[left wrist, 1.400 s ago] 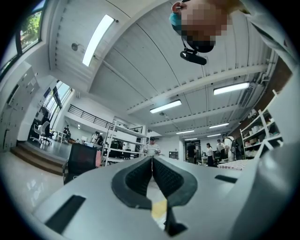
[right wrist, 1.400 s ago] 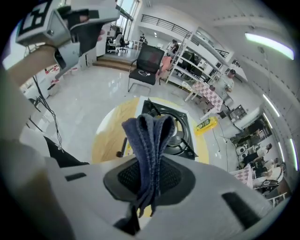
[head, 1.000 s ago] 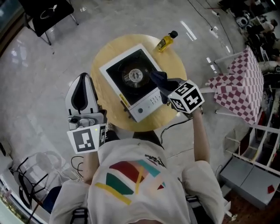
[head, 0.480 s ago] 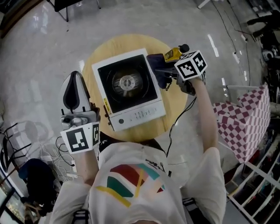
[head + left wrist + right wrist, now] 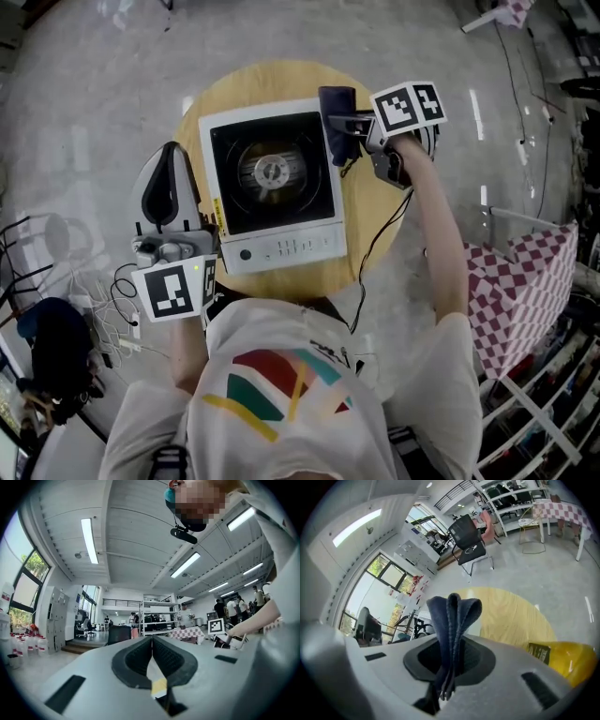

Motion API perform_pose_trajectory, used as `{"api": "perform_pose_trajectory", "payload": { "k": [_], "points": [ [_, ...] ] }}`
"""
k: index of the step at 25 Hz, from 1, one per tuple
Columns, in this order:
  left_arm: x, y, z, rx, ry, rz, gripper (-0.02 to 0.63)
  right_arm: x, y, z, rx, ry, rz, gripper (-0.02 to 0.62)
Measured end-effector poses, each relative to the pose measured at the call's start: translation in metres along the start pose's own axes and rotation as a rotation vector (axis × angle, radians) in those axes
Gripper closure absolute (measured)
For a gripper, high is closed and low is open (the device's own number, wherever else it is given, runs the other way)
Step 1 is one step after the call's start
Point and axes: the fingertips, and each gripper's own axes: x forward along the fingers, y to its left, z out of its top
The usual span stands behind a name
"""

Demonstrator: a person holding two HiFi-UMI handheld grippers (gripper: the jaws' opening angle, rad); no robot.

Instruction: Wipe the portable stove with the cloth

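Head view: a glossy grey floor [image 5: 84, 84] surrounds a round wooden table [image 5: 380, 234], with the portable stove [image 5: 272, 183] at centre frame. At the stove's upper right corner, the right gripper [image 5: 345, 124] clamps the dark blue cloth [image 5: 336, 112]. The left gripper [image 5: 170, 159] hangs left of the stove, apart from it.

Left gripper view: jaws pressed together, empty, aimed at the ceiling [image 5: 131, 536].

Right gripper view: the folded cloth stands between the jaws, and a yellow bottle [image 5: 562, 660] lies lower right. With nothing bracing it, the stove may slide under wiping, and a sweep could knock the bottle.
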Motion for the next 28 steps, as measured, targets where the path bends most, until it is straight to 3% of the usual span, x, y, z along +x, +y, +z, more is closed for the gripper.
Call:
{"api": "perform_pose_trajectory", "payload": {
  "k": [5, 11, 19, 28],
  "points": [
    [0.002, -0.002, -0.007, 0.008, 0.016, 0.001, 0.600, 0.010, -0.007, 0.007, 0.043, 0.007, -0.017, 0.563],
    [0.001, 0.000, -0.010, 0.009, 0.022, 0.004, 0.600, 0.007, -0.013, 0.006, 0.010, 0.017, -0.115, 0.563],
    [0.002, -0.002, -0.015, 0.003, 0.024, -0.008, 0.600, 0.006, -0.013, -0.008, -0.025, 0.002, -0.179, 0.563],
    [-0.001, -0.003, -0.011, 0.007, 0.019, -0.025, 0.600, -0.004, 0.001, -0.057, 0.005, 0.002, -0.150, 0.563]
  ]
}}
